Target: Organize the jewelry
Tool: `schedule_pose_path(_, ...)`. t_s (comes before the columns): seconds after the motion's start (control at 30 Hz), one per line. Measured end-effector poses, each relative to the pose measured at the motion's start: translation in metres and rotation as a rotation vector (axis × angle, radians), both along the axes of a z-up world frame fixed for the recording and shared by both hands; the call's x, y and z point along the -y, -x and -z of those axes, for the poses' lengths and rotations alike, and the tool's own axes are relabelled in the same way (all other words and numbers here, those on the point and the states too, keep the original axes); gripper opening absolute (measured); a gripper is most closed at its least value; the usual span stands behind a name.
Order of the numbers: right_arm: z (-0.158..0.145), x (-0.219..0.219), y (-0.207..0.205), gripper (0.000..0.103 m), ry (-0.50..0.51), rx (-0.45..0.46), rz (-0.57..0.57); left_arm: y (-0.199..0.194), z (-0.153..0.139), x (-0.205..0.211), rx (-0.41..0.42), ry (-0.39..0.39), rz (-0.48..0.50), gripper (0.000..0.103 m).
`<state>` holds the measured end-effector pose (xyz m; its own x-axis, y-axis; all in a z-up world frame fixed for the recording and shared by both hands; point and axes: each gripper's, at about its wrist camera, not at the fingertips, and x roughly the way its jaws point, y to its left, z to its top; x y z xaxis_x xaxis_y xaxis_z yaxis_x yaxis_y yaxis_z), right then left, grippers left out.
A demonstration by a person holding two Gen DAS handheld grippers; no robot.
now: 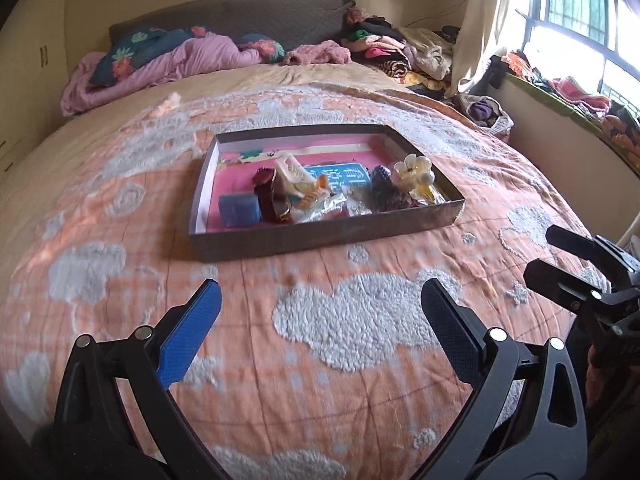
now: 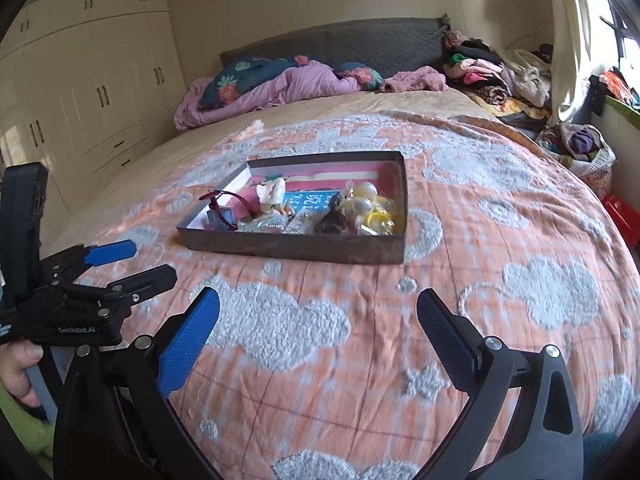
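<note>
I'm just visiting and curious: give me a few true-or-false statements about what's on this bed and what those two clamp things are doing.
1. The shallow box sits on the orange blanket. True.
2. The left hand-held gripper grips a necklace. False: its jaws stand open, empty.
3. The right hand-held gripper is open above the blanket. True.
4. The box is empty. False: it holds a blue case, a pale flower clip and more.
5. A purple quilt lies by the headboard. True.
</note>
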<state>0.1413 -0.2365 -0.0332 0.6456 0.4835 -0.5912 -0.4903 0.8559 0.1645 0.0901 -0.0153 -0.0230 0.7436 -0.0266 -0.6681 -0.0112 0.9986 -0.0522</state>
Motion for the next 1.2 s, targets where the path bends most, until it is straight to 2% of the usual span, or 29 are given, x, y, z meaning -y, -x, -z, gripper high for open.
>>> schedule_pose_path(0.13, 0.005, -0.001, 0.000, 0.098, -0.004, -0.028, 0.005, 0.006, 0.000, 0.001, 0.014, 0.004, -0.004, 0.093)
schedule_pose_path(1.2, 0.003, 0.005, 0.005, 0.098, 0.000, -0.023, 0.017, 0.013, -0.002, 0.003, 0.016, 0.020, -0.005, 0.093)
